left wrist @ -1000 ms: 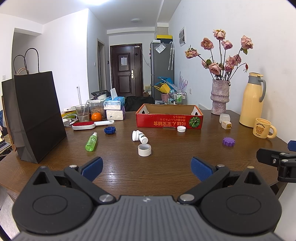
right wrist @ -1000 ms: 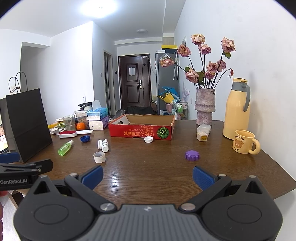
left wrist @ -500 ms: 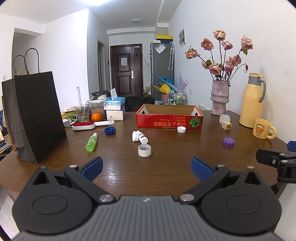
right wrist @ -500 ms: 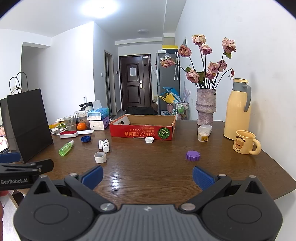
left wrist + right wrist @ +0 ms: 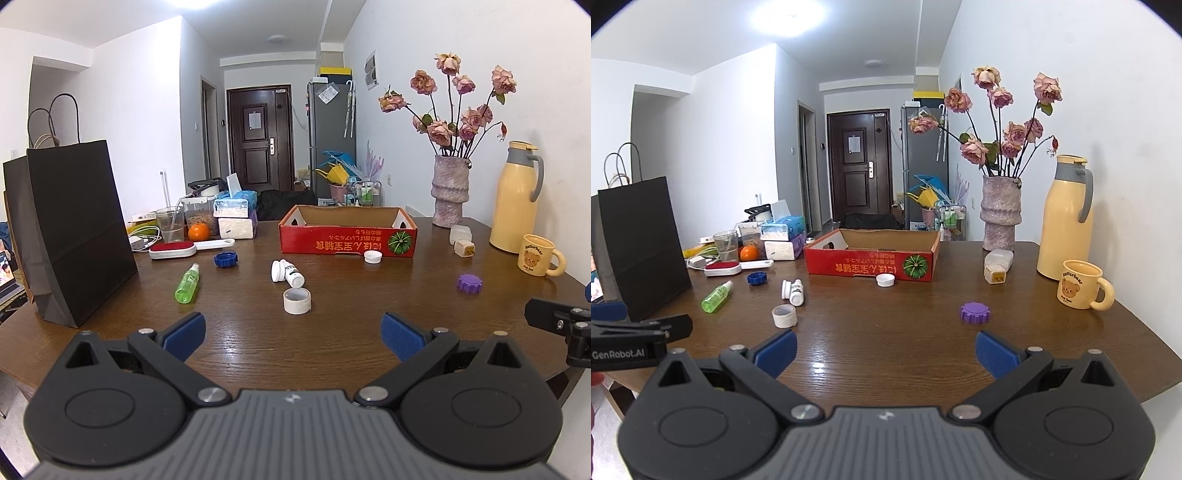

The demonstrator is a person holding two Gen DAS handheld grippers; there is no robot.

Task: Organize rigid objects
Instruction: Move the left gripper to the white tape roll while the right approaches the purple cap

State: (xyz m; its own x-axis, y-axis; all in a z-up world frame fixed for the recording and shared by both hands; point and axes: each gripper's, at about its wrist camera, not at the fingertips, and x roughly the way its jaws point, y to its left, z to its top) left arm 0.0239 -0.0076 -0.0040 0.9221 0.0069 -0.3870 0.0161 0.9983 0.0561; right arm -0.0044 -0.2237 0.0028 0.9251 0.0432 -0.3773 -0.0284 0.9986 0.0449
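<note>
An open red cardboard box (image 5: 347,242) (image 5: 871,264) sits mid-table. In front of it lie a white tape roll (image 5: 297,301) (image 5: 784,316), two small white bottles (image 5: 288,272) (image 5: 793,291), a white cap (image 5: 372,256) (image 5: 885,280), a blue cap (image 5: 225,259) (image 5: 757,278), a purple cap (image 5: 470,283) (image 5: 975,312) and a green spray bottle (image 5: 187,283) (image 5: 717,297). My left gripper (image 5: 293,334) and right gripper (image 5: 885,350) both hover open over the near table edge, holding nothing.
A black paper bag (image 5: 70,229) stands at the left. A vase of roses (image 5: 999,210), a yellow thermos (image 5: 1063,221), a bear mug (image 5: 1080,284) and a small jar (image 5: 997,266) stand at the right. Tissue boxes (image 5: 236,218), a glass, an orange and a lint brush (image 5: 173,251) crowd the back left.
</note>
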